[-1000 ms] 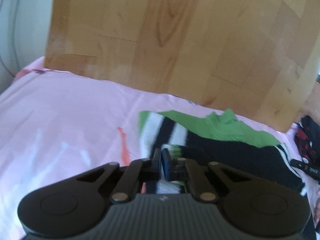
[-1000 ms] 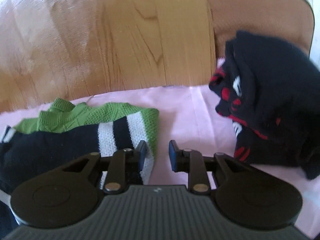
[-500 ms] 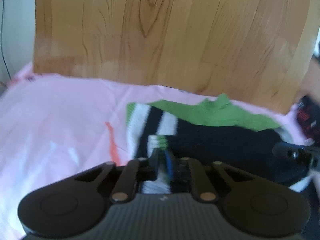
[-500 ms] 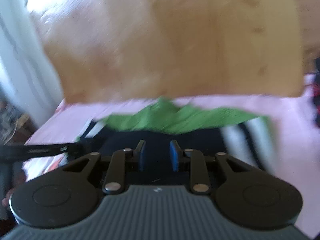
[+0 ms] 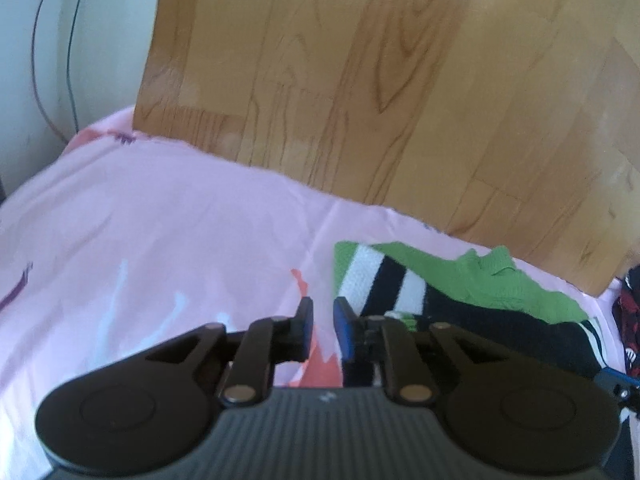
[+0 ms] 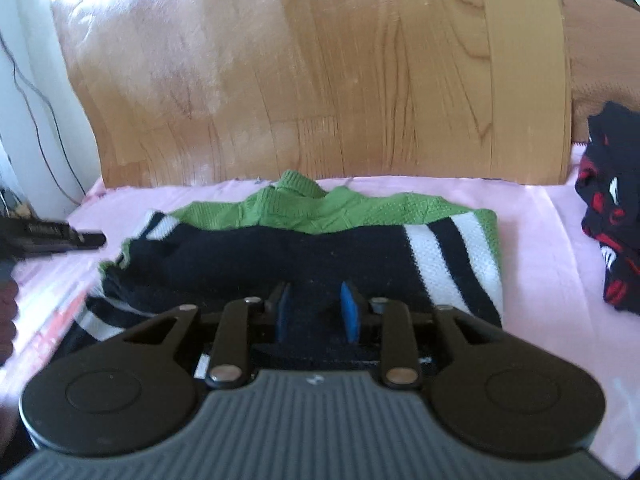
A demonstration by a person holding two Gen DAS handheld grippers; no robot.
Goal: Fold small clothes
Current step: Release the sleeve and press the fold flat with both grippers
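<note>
While the left gripper (image 5: 323,322) opens its jaws over bare pink sheet (image 5: 160,240), the striped sweater (image 6: 304,248) lies folded at its two o'clock, under the right gripper's (image 6: 314,312) parted, empty jaws.

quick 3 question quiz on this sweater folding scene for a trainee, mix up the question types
1. True or false: the left gripper has sweater fabric between its pads.
2. Multiple choice: the striped sweater lies on A) bare wooden boards, B) a pink sheet, C) a blue towel.
3. Fill in: to the right of the sweater in the right wrist view lies a bundle of black and ____ cloth.

Key
1. False: its jaws are opening and only the sheet shows between them.
2. B
3. red
</note>
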